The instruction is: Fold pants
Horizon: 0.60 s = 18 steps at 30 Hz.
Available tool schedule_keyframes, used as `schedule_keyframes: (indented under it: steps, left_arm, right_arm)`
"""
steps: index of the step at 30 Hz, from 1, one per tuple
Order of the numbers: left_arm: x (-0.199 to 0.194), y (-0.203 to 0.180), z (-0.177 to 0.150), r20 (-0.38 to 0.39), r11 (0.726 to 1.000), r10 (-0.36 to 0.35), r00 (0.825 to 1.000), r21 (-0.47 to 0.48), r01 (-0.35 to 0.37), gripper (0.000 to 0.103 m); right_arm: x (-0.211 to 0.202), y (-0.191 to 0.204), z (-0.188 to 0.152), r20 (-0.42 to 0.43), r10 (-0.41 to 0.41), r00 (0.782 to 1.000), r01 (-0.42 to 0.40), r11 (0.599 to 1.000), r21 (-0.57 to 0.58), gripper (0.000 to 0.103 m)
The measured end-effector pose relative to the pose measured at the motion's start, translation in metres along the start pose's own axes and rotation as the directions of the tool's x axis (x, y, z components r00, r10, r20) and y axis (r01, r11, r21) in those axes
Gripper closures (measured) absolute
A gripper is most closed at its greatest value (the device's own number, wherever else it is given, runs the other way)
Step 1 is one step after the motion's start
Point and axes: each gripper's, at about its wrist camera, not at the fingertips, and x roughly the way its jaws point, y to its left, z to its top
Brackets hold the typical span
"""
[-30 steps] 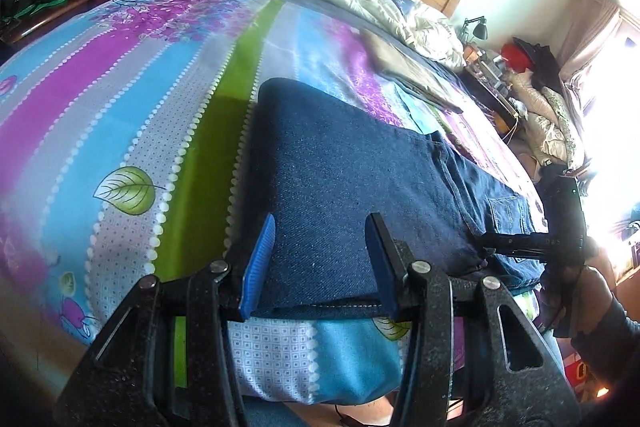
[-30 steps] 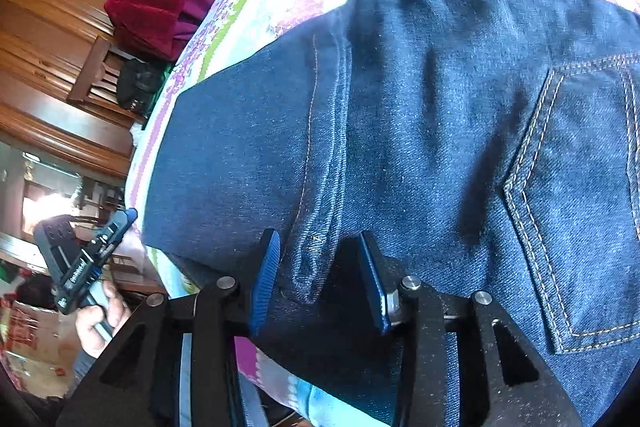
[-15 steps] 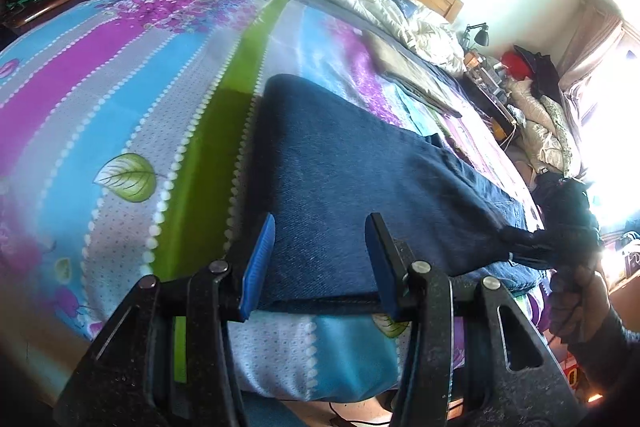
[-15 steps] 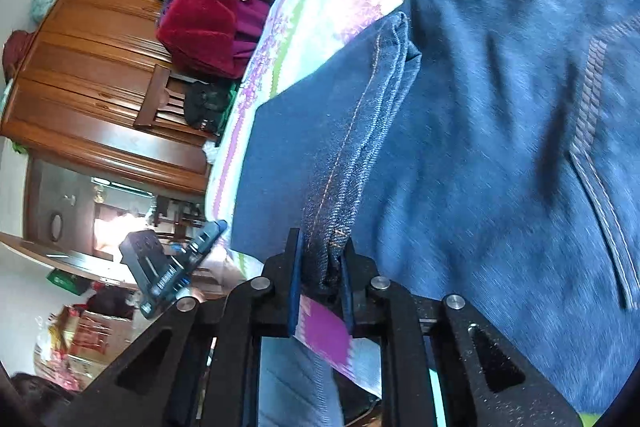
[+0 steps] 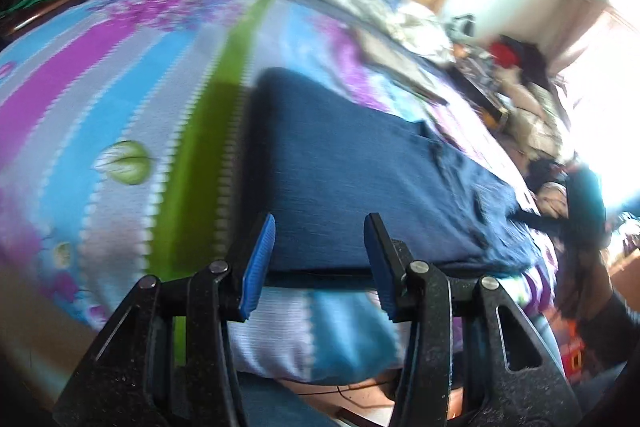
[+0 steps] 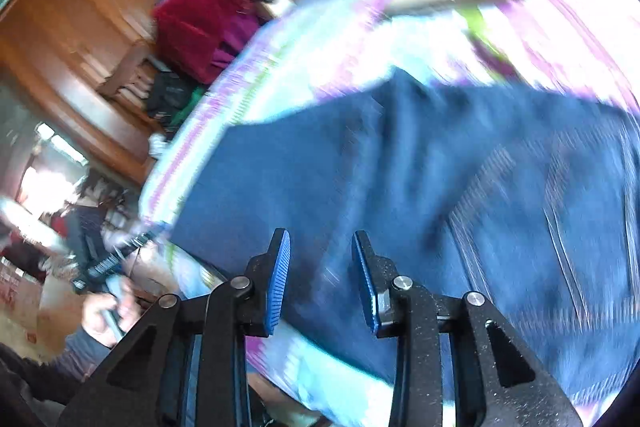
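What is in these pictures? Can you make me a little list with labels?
place: bed with striped flowery sheet
clothing: dark blue jeans lying flat on the sheet
left hand-held gripper: open, at the jeans' near edge, holding nothing
right hand-held gripper: open, over the jeans, holding nothing
picture quality: both views blurred

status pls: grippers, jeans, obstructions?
Left gripper open, empty. Right gripper open, empty. Jeans flat on bedspread. Nothing on them; frames blurred.

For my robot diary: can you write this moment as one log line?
task: fold pants | jeans: flat on bed | left gripper: open | right gripper: open, holding nothing
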Motion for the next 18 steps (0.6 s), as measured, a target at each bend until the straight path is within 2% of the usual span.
schedule_keyframes:
  steps: [1, 3, 5, 6, 7, 10, 11, 13, 15, 16, 17, 18]
  left_arm:
    - [0.005, 0.0, -0.001, -0.006, 1.0, -0.019, 1.0, 0.003, 0.019, 0.057]
    - [0.019, 0.008, -0.002, -0.034, 1.0, -0.012, 0.999, -0.018, 0.011, 0.057]
    - [0.038, 0.028, -0.003, -0.084, 0.996, 0.002, 0.996, -0.085, -0.009, 0.08]
    - [0.038, 0.038, -0.001, -0.067, 0.992, 0.007, 0.998, -0.121, -0.015, 0.097]
    - [0.038, 0.045, 0.002, -0.077, 0.987, -0.002, 0.997, -0.158, -0.01, 0.103]
    - [0.035, 0.049, 0.003, -0.078, 0.987, -0.019, 0.997, -0.159, 0.006, 0.102]
    - [0.034, 0.048, 0.002, -0.079, 0.988, -0.022, 0.997, -0.152, 0.009, 0.102]
    - [0.031, 0.052, 0.001, -0.074, 0.985, -0.044, 0.996, -0.17, 0.031, 0.1]
    - [0.03, 0.058, -0.001, -0.067, 0.977, -0.073, 0.995, -0.207, 0.057, 0.1]
    - [0.031, 0.058, -0.002, -0.062, 0.974, -0.081, 0.995, -0.215, 0.066, 0.1]
    - [0.031, 0.058, -0.003, -0.059, 0.975, -0.084, 0.995, -0.212, 0.07, 0.1]
    - [0.03, 0.057, -0.004, -0.062, 0.975, -0.088, 0.994, -0.209, 0.073, 0.1]
  right_arm:
    - [0.009, 0.004, 0.01, -0.005, 0.043, 0.999, -0.043, 0.999, -0.019, 0.065]
    - [0.048, 0.025, 0.034, -0.047, 0.134, 0.99, -0.138, 0.987, -0.088, 0.065]
    - [0.093, 0.049, 0.052, -0.121, 0.206, 0.971, -0.224, 0.962, -0.159, 0.065]
    - [0.119, 0.061, 0.061, -0.156, 0.211, 0.965, -0.239, 0.952, -0.19, 0.065]
    - [0.144, 0.075, 0.069, -0.202, 0.231, 0.952, -0.273, 0.938, -0.213, 0.065]
    - [0.21, 0.102, 0.085, -0.323, 0.302, 0.897, -0.386, 0.89, -0.242, 0.065]
    - [0.228, 0.107, 0.088, -0.365, 0.332, 0.87, -0.43, 0.873, -0.23, 0.065]
    - [0.271, 0.11, 0.1, -0.42, 0.354, 0.836, -0.464, 0.864, -0.196, 0.065]
    - [0.303, 0.103, 0.115, -0.427, 0.364, 0.828, -0.463, 0.873, -0.154, 0.072]
    - [0.316, 0.095, 0.124, -0.416, 0.367, 0.832, -0.455, 0.881, -0.133, 0.083]
    - [0.324, 0.091, 0.131, -0.397, 0.367, 0.841, -0.444, 0.888, -0.12, 0.092]
    - [0.331, 0.082, 0.142, -0.366, 0.356, 0.86, -0.421, 0.9, -0.113, 0.103]
